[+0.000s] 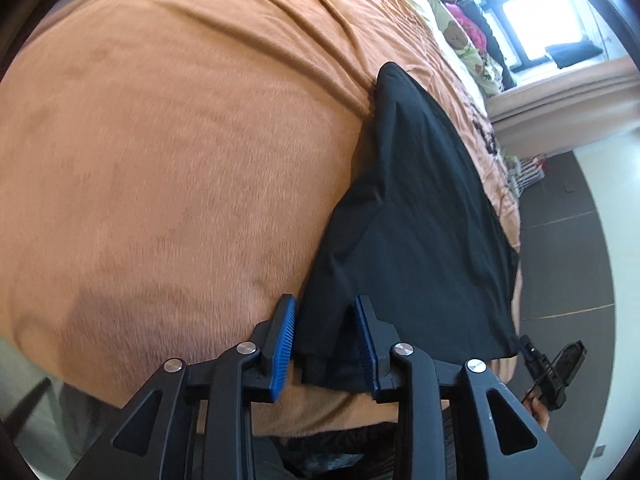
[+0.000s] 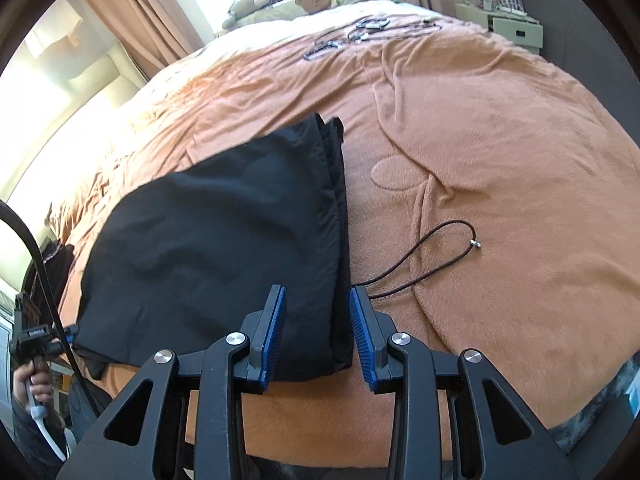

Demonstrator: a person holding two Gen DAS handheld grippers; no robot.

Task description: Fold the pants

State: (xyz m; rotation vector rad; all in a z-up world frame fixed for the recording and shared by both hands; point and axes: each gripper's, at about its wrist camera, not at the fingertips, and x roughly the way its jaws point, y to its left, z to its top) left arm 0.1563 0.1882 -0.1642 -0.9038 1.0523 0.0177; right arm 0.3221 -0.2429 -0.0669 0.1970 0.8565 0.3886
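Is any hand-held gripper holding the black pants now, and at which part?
Neither. Both the left hand-held gripper and the right hand-held gripper are open, straddling the near edge of the black pants without pinching.

Folded pants (image 2: 224, 248) lie on the bed (image 2: 500, 152) near its front edge. A cord (image 2: 432, 252) lies on the bed just right of the pants. More cables (image 2: 360, 32) lie farther back. Stuffed toys (image 2: 248, 2) sit behind the bed, under the window (image 1: 536, 8).
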